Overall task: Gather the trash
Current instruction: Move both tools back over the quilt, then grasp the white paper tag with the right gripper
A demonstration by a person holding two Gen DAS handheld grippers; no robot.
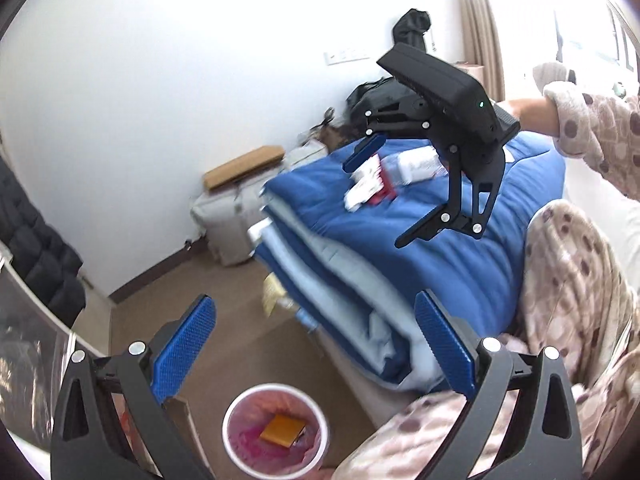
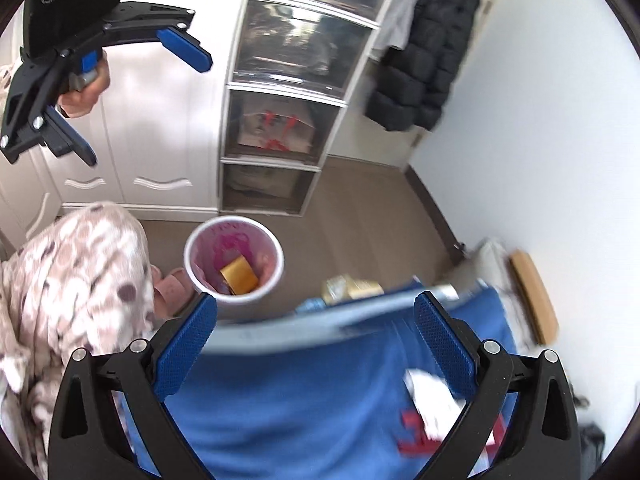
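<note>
A white bin (image 1: 229, 412) with a pink liner stands on the floor beside the bed, and an orange packet (image 1: 282, 428) lies inside it. My left gripper (image 1: 316, 340) hovers open and empty above the bin. On the blue quilt (image 1: 320, 208) lie a white-and-red wrapper (image 1: 368, 188) and a clear plastic packet (image 1: 416, 164). My right gripper (image 1: 384, 196) hangs open just over them, holding nothing. In the right wrist view the right gripper (image 2: 316, 340) is open above the quilt (image 2: 300, 400), the wrapper (image 2: 432, 412) lies low right, and the bin (image 2: 276, 248) and left gripper (image 2: 136, 100) show further off.
A person's spotted pyjama leg (image 1: 568, 280) rests by the bed. A clear drawer tower (image 2: 288, 100), white wardrobe doors (image 2: 152, 128) and a hanging black jacket (image 2: 420, 60) line the walls. A cardboard box (image 1: 244, 166) sits at the bed's far end. Pink slippers (image 2: 172, 284) lie near the bin.
</note>
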